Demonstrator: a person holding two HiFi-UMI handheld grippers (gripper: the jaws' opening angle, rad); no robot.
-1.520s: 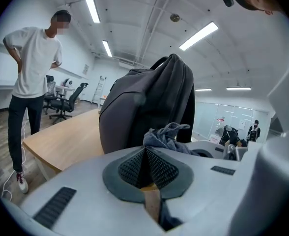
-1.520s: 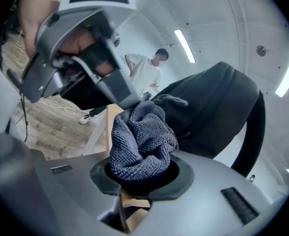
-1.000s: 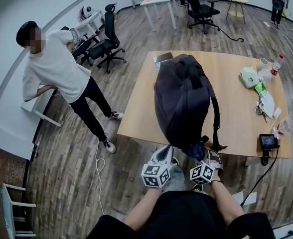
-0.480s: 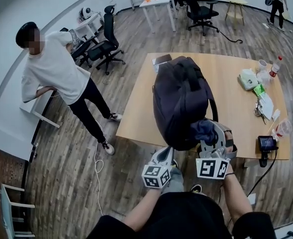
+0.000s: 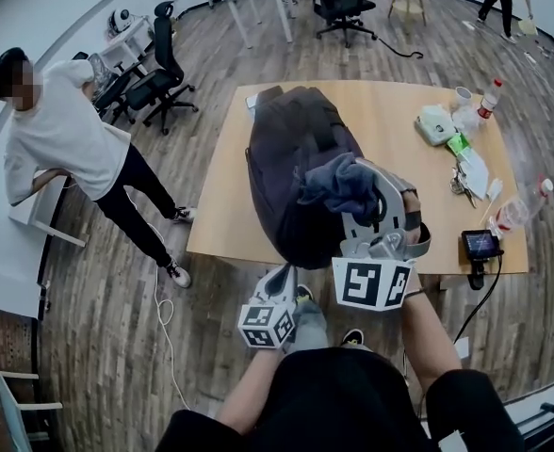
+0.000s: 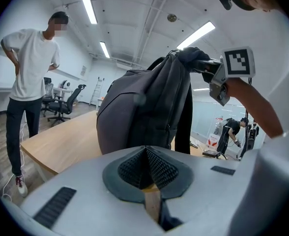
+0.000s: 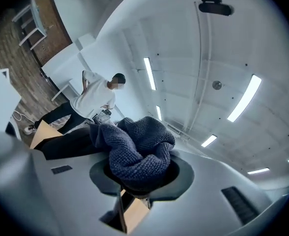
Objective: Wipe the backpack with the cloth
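Note:
A dark backpack [image 5: 291,149] lies lengthwise on the wooden table [image 5: 399,130]. In the left gripper view the backpack [image 6: 134,112] rises upright just ahead. My right gripper [image 5: 364,194] is raised high over the bag's near half, shut on a bunched dark blue cloth [image 5: 338,188]. The right gripper view shows the knitted cloth [image 7: 137,149] filling my right gripper [image 7: 137,181]. My left gripper [image 5: 282,279] sits low at the table's near edge, just below the bag's end. The left gripper [image 6: 145,167] is shut, pads together with nothing between them.
A person in a white shirt [image 5: 60,144] stands left of the table. On the table's right side lie bottles [image 5: 489,97], a tissue box [image 5: 435,123], keys and a small screen device [image 5: 480,245]. Office chairs [image 5: 154,69] and more tables stand behind.
My right gripper has risen with the cloth from the backpack's near lower end to well above its top. The left gripper has stayed where it was.

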